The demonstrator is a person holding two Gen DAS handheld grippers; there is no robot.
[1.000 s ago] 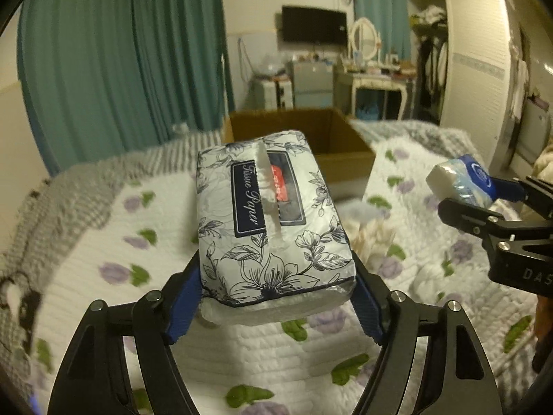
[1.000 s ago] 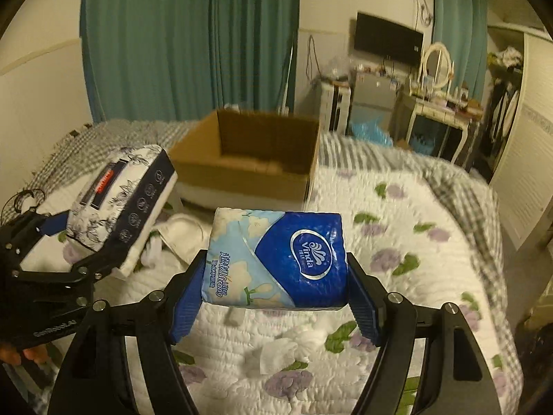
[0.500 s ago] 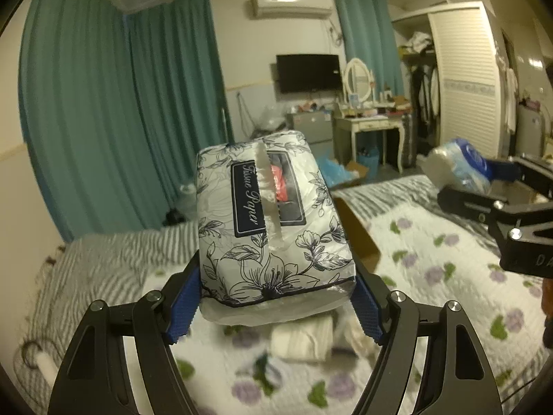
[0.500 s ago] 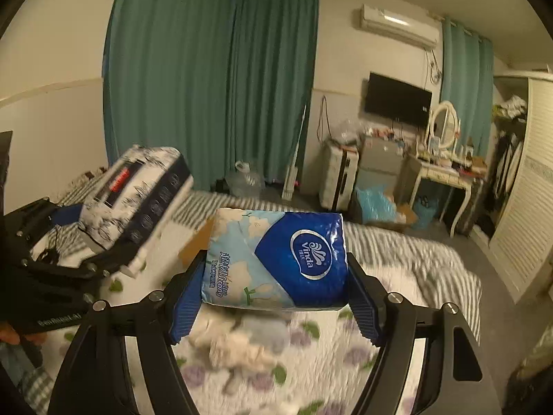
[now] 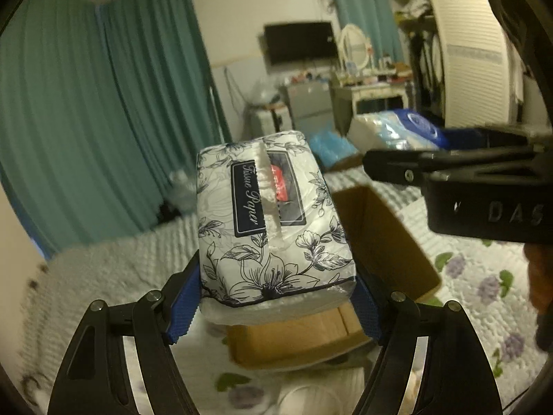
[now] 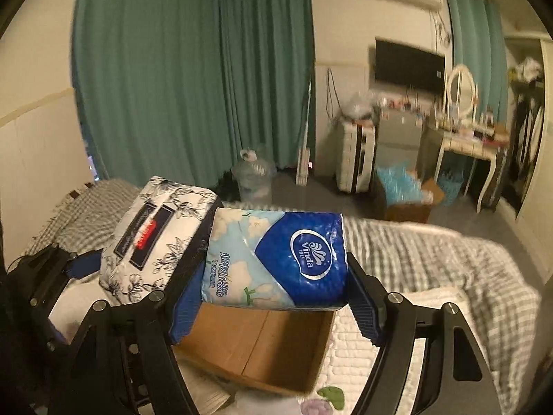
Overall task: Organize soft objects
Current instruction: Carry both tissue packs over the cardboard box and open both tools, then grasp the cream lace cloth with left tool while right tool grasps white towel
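Both grippers now hang over the open cardboard box (image 6: 262,349) on the bed, whereas a second ago the box lay well ahead of them at the far side of the floral quilt (image 5: 490,297), and half a second ago both cameras were tilted up toward the curtains and the wall TV. The carry looks nearly finished: each pack is roughly above the box mouth, so letting go is probably the next step.

The left gripper (image 5: 276,297) has its blue-padded jaws closed on the near end of the floral tissue paper pack (image 5: 269,221), which juts forward and slightly upward along the fingers, label side up, over the near left part of the box. The right gripper (image 6: 273,297) clamps the blue Vinda tissue pack (image 6: 280,263) crosswise between its pads, the logo facing the camera, directly above the box interior.

The two have also closed in on each other. In the right wrist view the floral pack sits just left of the Vinda pack, their corners apparently touching or overlapping above the box's left side. In the left wrist view the right gripper's black body crosses above the box's right wall. That closeness could make the packs snag on release. The box interior looks bare where visible.
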